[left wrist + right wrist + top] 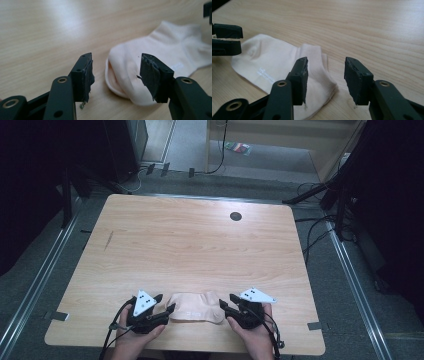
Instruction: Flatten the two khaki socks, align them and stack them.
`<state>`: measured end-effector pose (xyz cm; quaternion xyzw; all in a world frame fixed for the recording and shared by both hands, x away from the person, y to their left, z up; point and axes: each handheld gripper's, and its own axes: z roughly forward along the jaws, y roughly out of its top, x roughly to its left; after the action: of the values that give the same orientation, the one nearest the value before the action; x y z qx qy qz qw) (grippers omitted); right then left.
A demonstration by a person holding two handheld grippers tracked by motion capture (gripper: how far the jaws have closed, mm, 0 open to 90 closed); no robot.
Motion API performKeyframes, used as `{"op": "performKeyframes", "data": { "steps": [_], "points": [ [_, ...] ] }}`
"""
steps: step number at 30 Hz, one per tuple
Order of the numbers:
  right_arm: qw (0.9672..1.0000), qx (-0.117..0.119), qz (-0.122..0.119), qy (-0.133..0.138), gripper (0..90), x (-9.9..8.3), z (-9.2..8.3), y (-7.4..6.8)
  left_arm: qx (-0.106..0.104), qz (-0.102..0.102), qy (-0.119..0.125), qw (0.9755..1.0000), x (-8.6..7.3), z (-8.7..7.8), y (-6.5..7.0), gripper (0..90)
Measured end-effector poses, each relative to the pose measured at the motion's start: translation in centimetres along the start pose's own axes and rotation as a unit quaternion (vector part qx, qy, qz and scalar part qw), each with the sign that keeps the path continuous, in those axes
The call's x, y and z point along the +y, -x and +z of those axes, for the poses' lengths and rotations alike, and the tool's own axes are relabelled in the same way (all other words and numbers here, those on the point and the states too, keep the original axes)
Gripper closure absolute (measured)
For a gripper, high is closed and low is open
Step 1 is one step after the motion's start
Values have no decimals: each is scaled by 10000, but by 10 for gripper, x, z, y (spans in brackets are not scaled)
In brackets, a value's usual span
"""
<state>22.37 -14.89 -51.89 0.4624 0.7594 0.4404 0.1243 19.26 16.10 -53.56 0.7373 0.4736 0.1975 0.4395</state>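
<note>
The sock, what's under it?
The pale sock lies flat on the wooden table, so bare tabletop shows all around it. Whatever is directly beneath it is covered; nothing pokes out at its edges.

A: What is seen at the bottom of the right gripper view?

B: The right claw [325,80] is seen, with its two black jaws standing apart. No cloth is pressed between them.

A: And what is placed behind it?

B: A pale sock [279,72] is laid flat on the wooden bench [374,30]. Its ribbed end is found just behind the nearer jaw, and the edge of this end reaches into the gap between the jaws. A faint white print is noticed on the cloth.

A: Is something else shown?

B: The left claw [225,38] is seen at the far end of the sock, at the picture's left edge. If the cloth is touched there, it cannot be told.
</note>
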Motion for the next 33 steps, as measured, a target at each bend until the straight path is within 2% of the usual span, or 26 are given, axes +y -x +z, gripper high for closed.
{"op": "performKeyframes", "data": {
  "steps": [1,3,5,7,9,11,13,14,15,21,23,25,28,30,31,33],
  "points": [
    [10000,39,-5,73,638,0,-2,-2,-55,-37,149,9999,2,-2,-1,473],
    [9997,143,-107,139,726,-2,-2,-10,-238,-45,226,9995,4,-1,-1,593],
    [9995,232,-200,44,779,-5,2,-17,-411,13,83,9991,4,5,-1,681],
    [9991,255,-282,-170,809,-9,10,-23,-438,-29,-89,9990,2,12,0,753],
    [9987,151,-361,-317,820,-12,17,-24,-354,-84,-273,9990,0,18,-1,776],
    [9984,45,-304,-475,824,-16,24,-21,-287,-99,-438,9986,-2,21,-1,771],
    [9978,-116,-352,-544,833,-18,27,-19,-213,-86,-526,9983,-4,23,-3,754],
    [9980,-102,-341,-514,835,-19,27,-17,-211,-106,-568,9981,-4,23,-3,744],
    [9982,-74,-293,-509,837,-18,27,-15,-199,-111,-580,9981,-4,23,-3,737],
    [9981,-171,-395,-443,851,-14,35,-14,-64,-56,-576,9983,-5,24,-1,714],
    [9986,-125,-325,-403,803,-14,35,-13,-69,-61,-512,9986,-4,23,-2,648],
    [9991,-34,-280,-324,716,-14,33,-12,100,-31,-383,9992,-4,21,-2,503],
    [9994,24,-338,-32,577,-11,26,-11,78,-200,-243,9995,-2,17,-5,306],
    [9993,104,-292,199,471,-9,20,-9,-2,-327,-203,9993,1,15,-10,191],
    [9990,188,-203,357,387,-7,16,-7,-37,-355,-155,9992,2,13,-11,128],
    [9984,173,-93,521,177,-4,11,-2,-81,-323,-56,9994,4,8,-15,75]
  ]
}}
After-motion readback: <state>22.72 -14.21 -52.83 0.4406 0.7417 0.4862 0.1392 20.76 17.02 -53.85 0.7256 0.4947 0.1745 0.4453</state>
